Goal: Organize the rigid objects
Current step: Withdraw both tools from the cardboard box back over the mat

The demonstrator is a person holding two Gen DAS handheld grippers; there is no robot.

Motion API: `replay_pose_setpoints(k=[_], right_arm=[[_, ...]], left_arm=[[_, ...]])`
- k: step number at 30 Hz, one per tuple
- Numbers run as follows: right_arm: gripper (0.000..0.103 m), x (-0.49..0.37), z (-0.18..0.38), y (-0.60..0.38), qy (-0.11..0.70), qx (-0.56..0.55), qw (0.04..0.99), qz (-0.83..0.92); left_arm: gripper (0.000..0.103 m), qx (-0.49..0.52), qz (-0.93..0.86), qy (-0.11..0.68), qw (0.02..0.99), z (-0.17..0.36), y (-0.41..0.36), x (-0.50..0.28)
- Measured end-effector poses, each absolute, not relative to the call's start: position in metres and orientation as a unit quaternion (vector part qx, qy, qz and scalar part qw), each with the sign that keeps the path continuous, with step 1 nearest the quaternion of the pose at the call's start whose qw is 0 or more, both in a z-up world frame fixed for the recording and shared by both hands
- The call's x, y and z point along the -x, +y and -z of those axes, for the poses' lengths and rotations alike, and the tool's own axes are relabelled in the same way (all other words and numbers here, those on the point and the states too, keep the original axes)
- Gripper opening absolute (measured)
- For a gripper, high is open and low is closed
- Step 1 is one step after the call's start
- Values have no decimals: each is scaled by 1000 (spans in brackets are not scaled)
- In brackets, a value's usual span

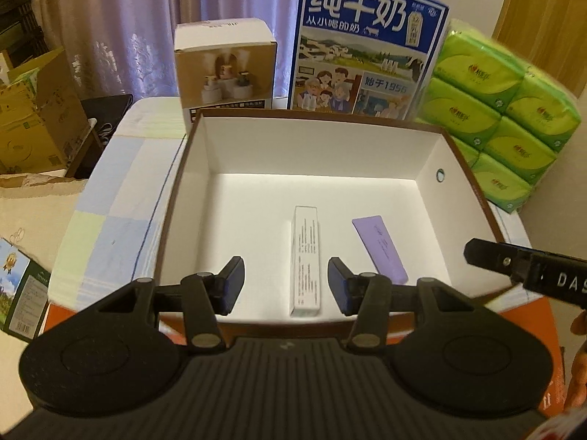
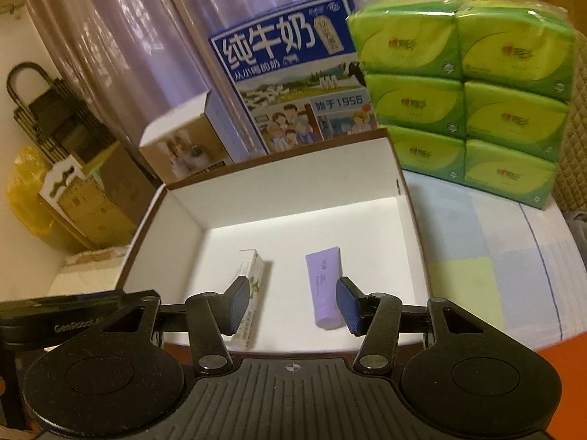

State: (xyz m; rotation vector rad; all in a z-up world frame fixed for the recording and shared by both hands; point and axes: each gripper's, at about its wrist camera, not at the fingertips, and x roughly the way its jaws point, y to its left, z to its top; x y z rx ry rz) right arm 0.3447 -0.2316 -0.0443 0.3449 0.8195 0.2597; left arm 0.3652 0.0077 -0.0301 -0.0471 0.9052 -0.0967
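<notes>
Two items lie flat on the floor of the open white box [image 1: 422,154], which fills the middle of both views: a long narrow carton [image 1: 306,256] at lower centre of the left wrist view, and a lilac tube [image 1: 381,247] just to its right, the two apart and roughly parallel. In the right wrist view the carton [image 2: 253,286] sits at lower left of the box and the tube [image 2: 324,289] at lower centre, cap end toward the camera. The left hand-held gripper [image 1: 285,286] is released, its jaws parted above the near end of the carton with nothing pressed between the pads. The right hand-held gripper [image 2: 291,308] is likewise released and empty; its left pad overlaps the carton in the view, and the tube shows beside its right pad. Assessment of handling: the carton appears light and stiff, with thin card walls that would dent under hard squeeze; it is best taken across its narrow width near mid-length, where it should balance. The tube looks light, smooth and somewhat yielding in the body, so liable to slip or bulge; the firmer cap end or the flat crimped tail would give surer purchase. Behind the box, at upper frame, stand a small brown carton [image 1: 225,69], a milk case [image 1: 367,47] and green tissue packs [image 1: 502,110], on the desk [image 1: 110,198].
</notes>
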Motion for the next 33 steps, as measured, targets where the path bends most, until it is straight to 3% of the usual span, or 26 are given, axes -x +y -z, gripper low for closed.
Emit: replay_pose_setpoints(k=[17,33], right_arm=[[50,-258,28,-257,383,-163,897,-146],[49,-206,70,-244,444,-136,868,-177]], left_arm=[[46,38,27,423,905,8,30,-255],[45,49,5,484,874,56,30,-195]])
